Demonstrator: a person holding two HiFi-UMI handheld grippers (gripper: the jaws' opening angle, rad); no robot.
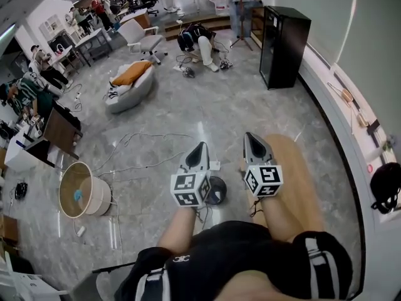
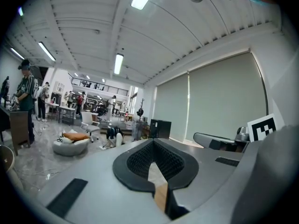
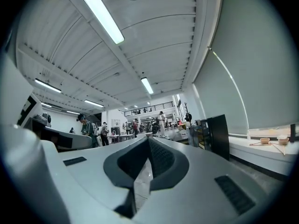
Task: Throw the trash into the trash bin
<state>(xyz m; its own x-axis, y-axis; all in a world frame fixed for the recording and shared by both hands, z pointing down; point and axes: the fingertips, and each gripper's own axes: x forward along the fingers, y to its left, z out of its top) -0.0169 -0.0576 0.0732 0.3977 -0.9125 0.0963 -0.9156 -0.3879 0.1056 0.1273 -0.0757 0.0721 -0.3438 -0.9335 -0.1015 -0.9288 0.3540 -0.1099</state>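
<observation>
In the head view my two grippers are held side by side at chest height, pointing forward over the grey floor. The left gripper (image 1: 202, 145) (image 2: 153, 141) has its jaws together with nothing between them. The right gripper (image 1: 249, 135) (image 3: 148, 138) is also shut and empty. A round beige trash bin (image 1: 81, 190) with a blue scrap inside stands on the floor, well to the left of both grippers. A small white piece (image 1: 215, 165) lies on the floor just past the left gripper. I hold no trash.
Loose cables (image 1: 144, 162) trail across the floor between me and the bin. Behind them lies a grey beanbag (image 1: 130, 83) with an orange cushion. A black cabinet (image 1: 283, 36) stands at the right wall, above a long counter (image 1: 357, 124). People and desks fill the far left.
</observation>
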